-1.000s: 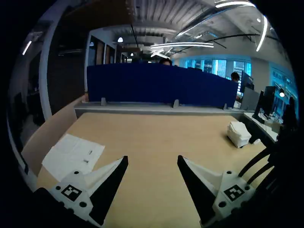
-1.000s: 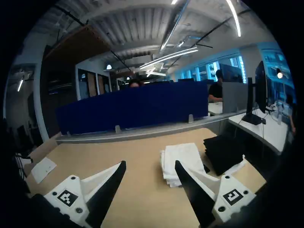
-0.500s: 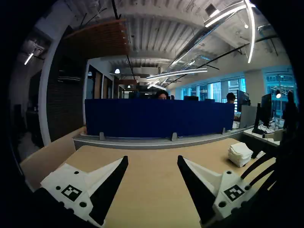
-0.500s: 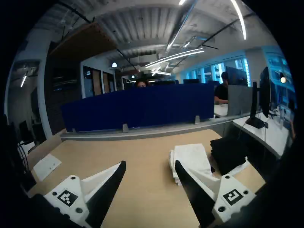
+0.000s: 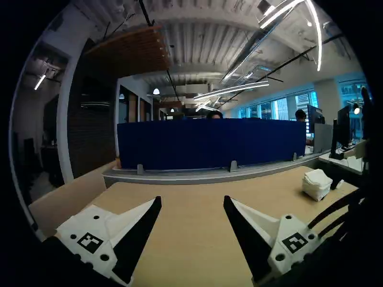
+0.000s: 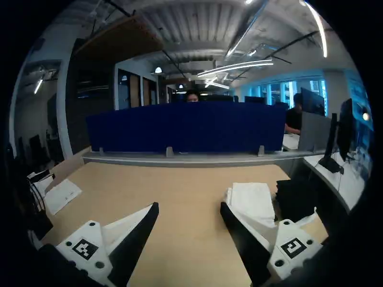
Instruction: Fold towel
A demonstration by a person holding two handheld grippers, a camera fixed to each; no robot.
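In the left gripper view, the left gripper (image 5: 191, 217) hangs over the near part of the table (image 5: 191, 193). Its two fingers are spread wide with bare wood between them, so it grasps nothing. A blue divider (image 5: 210, 143) runs along the table's far edge, and a person (image 5: 214, 115) shows just above its top. On the right, close to the table's right edge, sits a stack of white towels (image 5: 317, 184), well apart from the fingers. Farther right, a monitor (image 5: 343, 134) stands on the next desk.

In the right gripper view, a paper (image 6: 62, 195) lies at the left edge of the table (image 6: 167, 184). The right gripper (image 6: 188, 220) hangs over the near middle of the table, released, with its fingers wide apart and nothing between them. The divider (image 6: 191, 126) crosses the far side. Right of centre, the towels (image 6: 251, 198) lie folded in a flat stack on the table. The gripper's right finger overlaps the near corner of the stack, and I cannot tell whether it touches. Just beside the towels, on their right, lies a black stack (image 6: 297, 198) of folded cloth. At the far right a monitor (image 6: 342, 138) stands on the next desk, and a person (image 6: 296, 119) sits beyond the divider's right end.
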